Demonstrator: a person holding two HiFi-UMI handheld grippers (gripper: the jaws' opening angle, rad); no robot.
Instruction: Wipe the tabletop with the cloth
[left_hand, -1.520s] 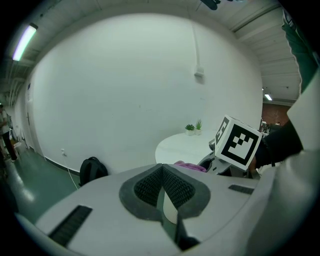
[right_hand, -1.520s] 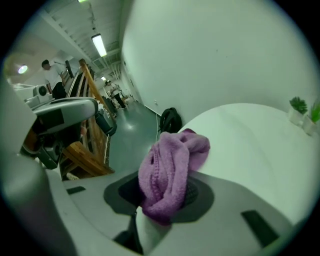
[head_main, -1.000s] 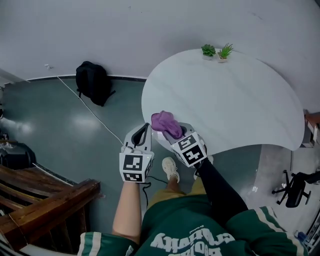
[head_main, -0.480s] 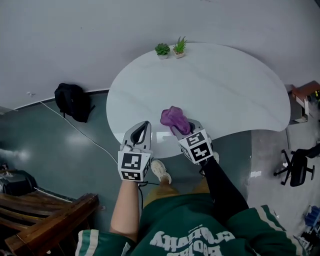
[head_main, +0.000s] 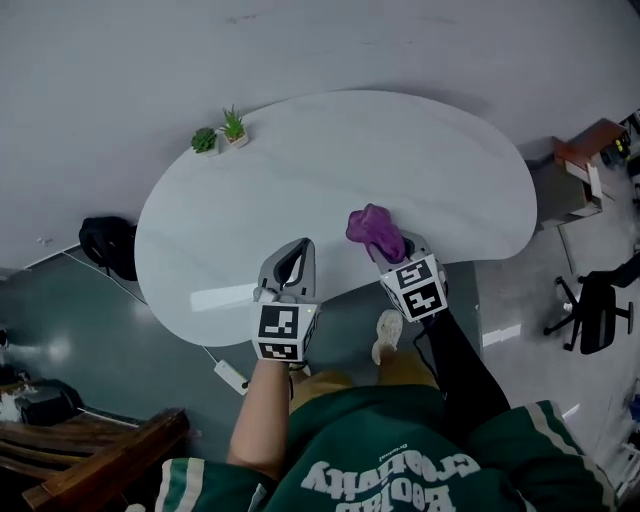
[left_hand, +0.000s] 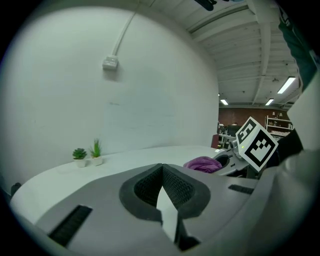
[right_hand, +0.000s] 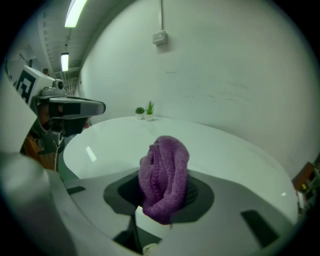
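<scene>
right gripper (head_main: 388, 242) clamps bunched purple cloth (right_hand: 165, 175); we judge it soft, light, limp, so keep mid-bunch grip. left gripper (left_hand: 162, 172) closed, empty.

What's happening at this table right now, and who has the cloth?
A person stands at the near edge of the white rounded tabletop with a gripper in each hand. The right gripper is shut on a bunched purple terry cloth, held over the near edge; whether it touches the surface cannot be told. The left gripper is beside it, jaws together and empty. Two small potted plants sit at the far edge.
</scene>
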